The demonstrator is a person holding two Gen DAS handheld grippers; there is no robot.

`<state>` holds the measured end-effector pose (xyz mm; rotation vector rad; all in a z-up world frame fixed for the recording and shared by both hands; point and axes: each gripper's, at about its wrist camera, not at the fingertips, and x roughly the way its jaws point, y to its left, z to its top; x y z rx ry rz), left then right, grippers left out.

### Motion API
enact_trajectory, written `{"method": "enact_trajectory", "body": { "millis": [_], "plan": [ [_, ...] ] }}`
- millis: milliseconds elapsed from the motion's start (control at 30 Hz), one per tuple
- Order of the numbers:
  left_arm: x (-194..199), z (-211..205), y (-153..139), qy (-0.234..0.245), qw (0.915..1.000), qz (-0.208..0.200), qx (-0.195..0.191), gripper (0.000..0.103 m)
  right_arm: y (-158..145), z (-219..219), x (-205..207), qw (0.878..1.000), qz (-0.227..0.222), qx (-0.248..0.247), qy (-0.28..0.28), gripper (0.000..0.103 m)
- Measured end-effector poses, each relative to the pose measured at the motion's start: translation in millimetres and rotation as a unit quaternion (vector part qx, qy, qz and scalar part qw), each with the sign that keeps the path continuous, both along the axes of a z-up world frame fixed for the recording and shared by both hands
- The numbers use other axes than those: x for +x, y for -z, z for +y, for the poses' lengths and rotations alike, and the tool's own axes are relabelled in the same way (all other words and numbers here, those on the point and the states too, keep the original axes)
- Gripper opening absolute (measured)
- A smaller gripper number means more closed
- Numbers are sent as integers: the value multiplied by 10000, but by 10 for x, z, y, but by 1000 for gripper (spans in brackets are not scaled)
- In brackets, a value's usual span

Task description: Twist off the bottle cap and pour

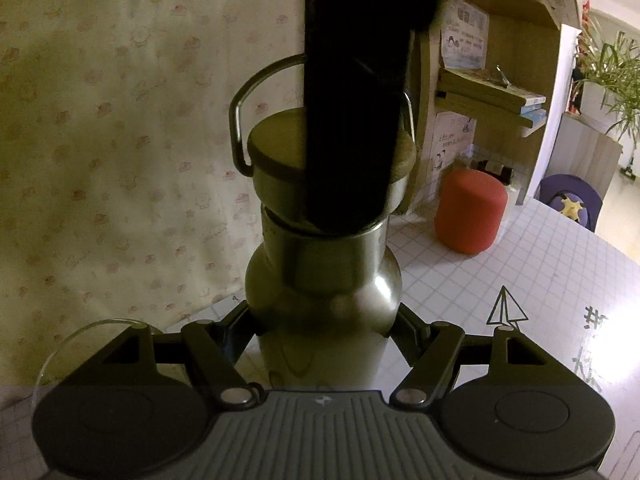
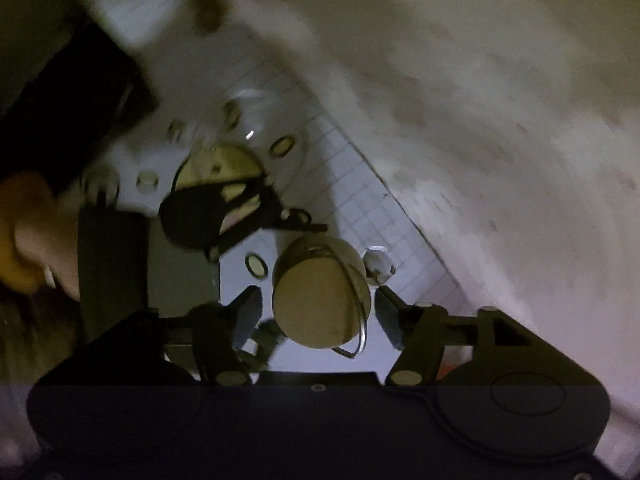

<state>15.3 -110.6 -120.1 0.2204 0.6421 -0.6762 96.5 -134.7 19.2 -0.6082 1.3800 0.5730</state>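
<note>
A steel bottle (image 1: 320,300) stands upright on the tiled table, and my left gripper (image 1: 322,328) is shut on its body just below the shoulder. Its flat-topped cap (image 1: 276,148) carries a wire loop handle (image 1: 240,112) and sits slightly askew on the neck. A black finger (image 1: 352,100) of the right gripper hangs down in front of the cap. From above, my right gripper (image 2: 318,312) straddles the cap (image 2: 316,308). A narrow gap shows at each side, so the jaws stand open. A clear glass (image 1: 80,332) stands to the bottle's left.
A red cup (image 1: 470,212) stands on the table (image 1: 540,272) to the right, in front of a wooden shelf (image 1: 496,100) with books. A patterned curtain (image 1: 120,140) hangs behind. A hand (image 2: 36,236) holds the left gripper's body. The clear glass (image 2: 260,136) lies beyond the cap.
</note>
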Motion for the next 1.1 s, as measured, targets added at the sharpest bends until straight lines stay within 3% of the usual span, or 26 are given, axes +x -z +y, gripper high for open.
{"method": "enact_trajectory", "body": {
  "millis": [100, 200, 267, 367, 600, 667, 733, 967, 1100],
  "plan": [
    [26, 9, -7, -7, 10000, 4, 1, 70, -37, -103, 88, 9946, 94, 282, 990, 72],
    [40, 33, -28, -9, 10000, 6, 2, 70, -32, -233, 158, 9769, 249, 516, 2058, 73],
    [48, 47, -40, -7, 10000, 8, 1, 70, -10, -337, 188, 9569, 370, 655, 2807, 74],
    [50, 43, -34, -8, 10000, 8, 3, 70, 28, -439, 198, 9361, 371, 688, 3430, 74],
    [98, 57, -11, -8, 10000, 10, -1, 70, 41, -615, 176, 8882, 331, 807, 4512, 77],
    [103, 59, -11, -9, 10000, 9, 0, 70, 74, -700, 158, 8558, 414, 895, 5078, 78],
    [104, 56, -10, -11, 10000, 10, 1, 70, 109, -751, 152, 8341, 514, 980, 5405, 78],
    [105, 58, -12, -13, 10000, 3, 9, 70, 210, -777, 123, 7875, 472, 1046, 6056, 77],
    [108, 58, -12, -13, 10000, 2, 10, 70, 265, -799, 115, 7718, 467, 1096, 6246, 75]
  ]
}}
